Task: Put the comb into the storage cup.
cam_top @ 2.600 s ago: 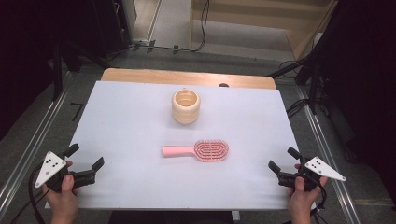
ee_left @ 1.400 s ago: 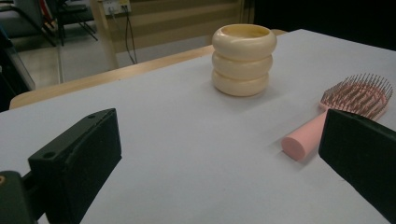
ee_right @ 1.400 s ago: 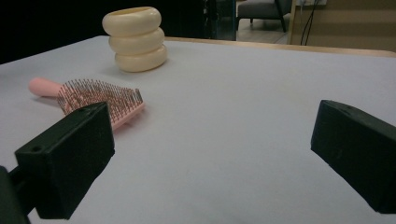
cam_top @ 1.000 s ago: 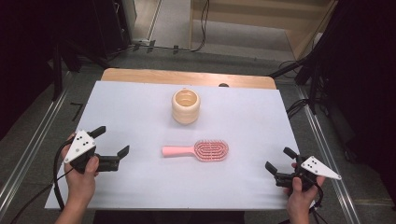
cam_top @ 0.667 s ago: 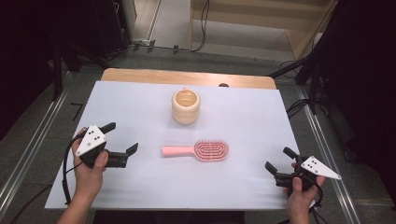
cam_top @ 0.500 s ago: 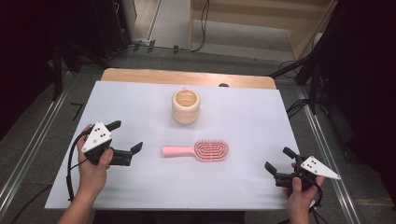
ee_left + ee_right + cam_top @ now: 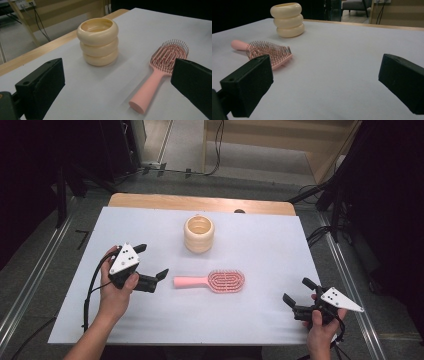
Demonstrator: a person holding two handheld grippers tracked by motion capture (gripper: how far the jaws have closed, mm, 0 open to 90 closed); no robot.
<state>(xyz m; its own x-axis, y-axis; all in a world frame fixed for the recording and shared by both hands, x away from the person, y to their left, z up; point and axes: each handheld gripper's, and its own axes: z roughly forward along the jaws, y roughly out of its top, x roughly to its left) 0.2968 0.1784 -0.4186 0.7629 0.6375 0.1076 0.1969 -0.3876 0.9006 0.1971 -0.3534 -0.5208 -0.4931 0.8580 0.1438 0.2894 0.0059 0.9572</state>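
Note:
A pink hairbrush [image 7: 210, 281] lies bristles up in the middle of the white table, its handle pointing left. Behind it stands a cream ribbed cup [image 7: 199, 234]. My left gripper [image 7: 151, 261] is open, just left of the handle's end, with nothing between its jaws. In the left gripper view the hairbrush [image 7: 160, 72] lies ahead to the right and the cup [image 7: 98, 41] stands ahead in the middle. My right gripper [image 7: 296, 290] is open near the front right corner, apart from the brush. In the right gripper view the hairbrush [image 7: 268, 51] and the cup [image 7: 287, 20] lie far left.
A white sheet [image 7: 260, 250] covers the table, and a wooden edge [image 7: 200, 202] runs along the far side. Metal rails [image 7: 30, 285] flank the table on both sides. Cables and dark stands sit on the floor beyond.
My left gripper has moved from the front left corner rightward and forward to the end of the brush handle. The right gripper has hardly moved.

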